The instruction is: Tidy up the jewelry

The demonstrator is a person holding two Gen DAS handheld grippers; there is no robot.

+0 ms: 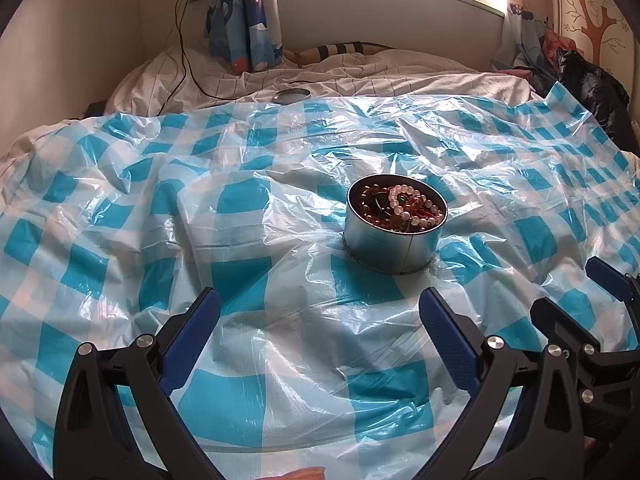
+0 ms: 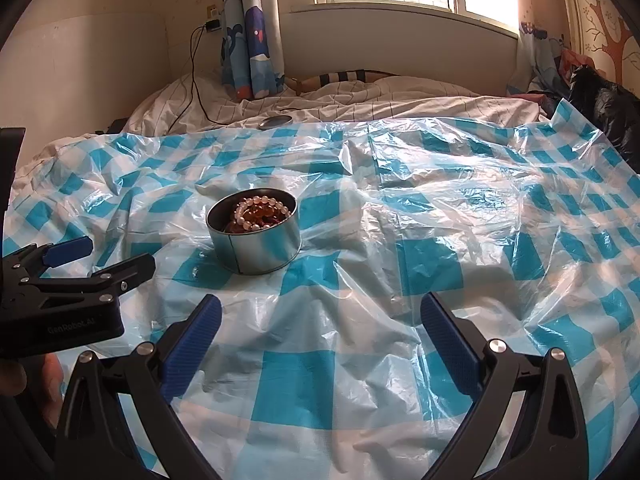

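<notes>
A round silver tin (image 1: 390, 246) stands upright on the blue-and-white checked plastic sheet (image 1: 240, 208). It holds a tangle of jewelry: a pale bead bracelet (image 1: 416, 208) on top of amber and red pieces. My left gripper (image 1: 320, 312) is open and empty, a little short of the tin. In the right wrist view the tin (image 2: 256, 248) is ahead to the left, with the pale bracelet (image 2: 262, 210) in it. My right gripper (image 2: 320, 316) is open and empty over the sheet. The left gripper (image 2: 100, 254) shows at that view's left edge, and the right gripper (image 1: 576, 292) at the left wrist view's right edge.
The tin's lid (image 1: 291, 95) lies at the sheet's far edge on a rumpled white quilt (image 1: 360, 68). A black cable (image 1: 182, 52) runs down from a wall plug. A blue curtain (image 1: 244, 16) hangs behind. A black bag (image 1: 592, 84) sits at the far right.
</notes>
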